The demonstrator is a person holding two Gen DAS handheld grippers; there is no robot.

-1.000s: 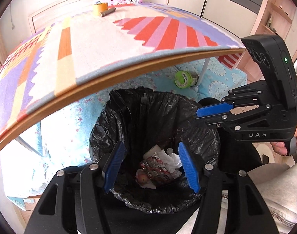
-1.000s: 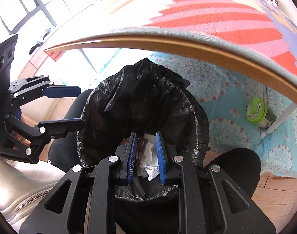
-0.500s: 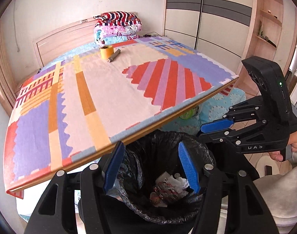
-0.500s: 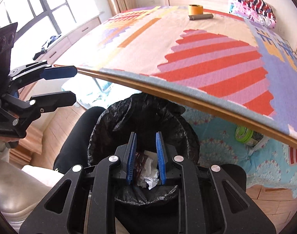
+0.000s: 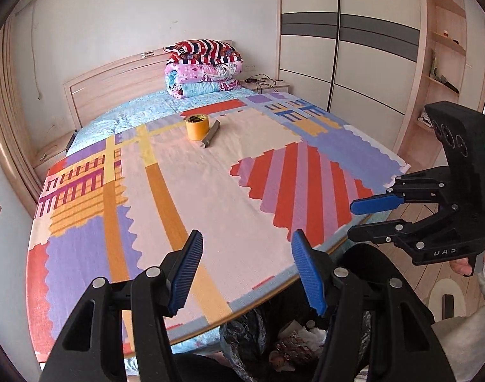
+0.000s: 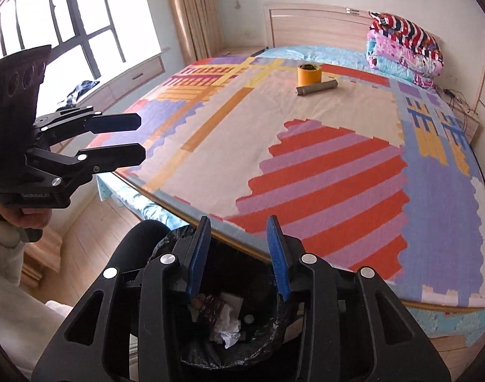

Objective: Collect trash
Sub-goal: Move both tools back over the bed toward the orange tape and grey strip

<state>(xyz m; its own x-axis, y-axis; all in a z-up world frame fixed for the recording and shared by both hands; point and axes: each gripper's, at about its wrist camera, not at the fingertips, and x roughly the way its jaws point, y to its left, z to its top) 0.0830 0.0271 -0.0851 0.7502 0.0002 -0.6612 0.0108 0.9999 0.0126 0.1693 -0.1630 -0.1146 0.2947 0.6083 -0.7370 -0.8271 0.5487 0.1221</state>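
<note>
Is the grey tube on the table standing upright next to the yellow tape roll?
No, the grey tube lies flat on its side beside the upright yellow tape roll.

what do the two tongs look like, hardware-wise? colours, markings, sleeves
Both tongs are matte black linkage frames with silver pivot screws and ribbed blue pads. The right tongs carry a tall black head with round lens-like openings, a green light and "DAS" lettering on the body. The left tongs have the same head and small white lettering too blurred to read. No cables show. Both sleeves are light, off-white.
</note>
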